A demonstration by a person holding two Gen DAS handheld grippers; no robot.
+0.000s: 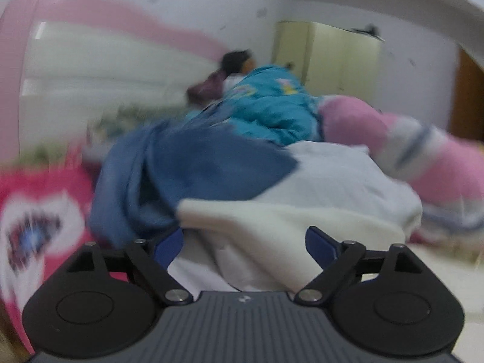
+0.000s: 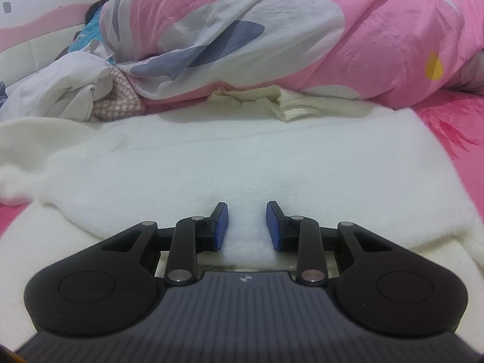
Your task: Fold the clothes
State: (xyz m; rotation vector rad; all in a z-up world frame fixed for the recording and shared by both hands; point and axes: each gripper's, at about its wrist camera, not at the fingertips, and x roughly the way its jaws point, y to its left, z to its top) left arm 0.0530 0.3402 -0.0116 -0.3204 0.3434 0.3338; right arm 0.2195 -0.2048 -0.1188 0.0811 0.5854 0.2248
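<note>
On the bed lies the cream fleece garment [image 2: 242,163], spread flat below my right hand-held gripper [image 2: 247,225], which pinches a ridge of its near edge. My left hand-held gripper [image 1: 244,246] is spread wide, holding nothing, facing the clothes pile [image 1: 211,163]. I judge one fold is in hand; next, the left must take a matching edge. A pink quilt [image 2: 348,30] lies beyond.

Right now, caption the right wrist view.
Right gripper pinching a ridge of fluffy white garment beside a pink patterned quilt.
</note>
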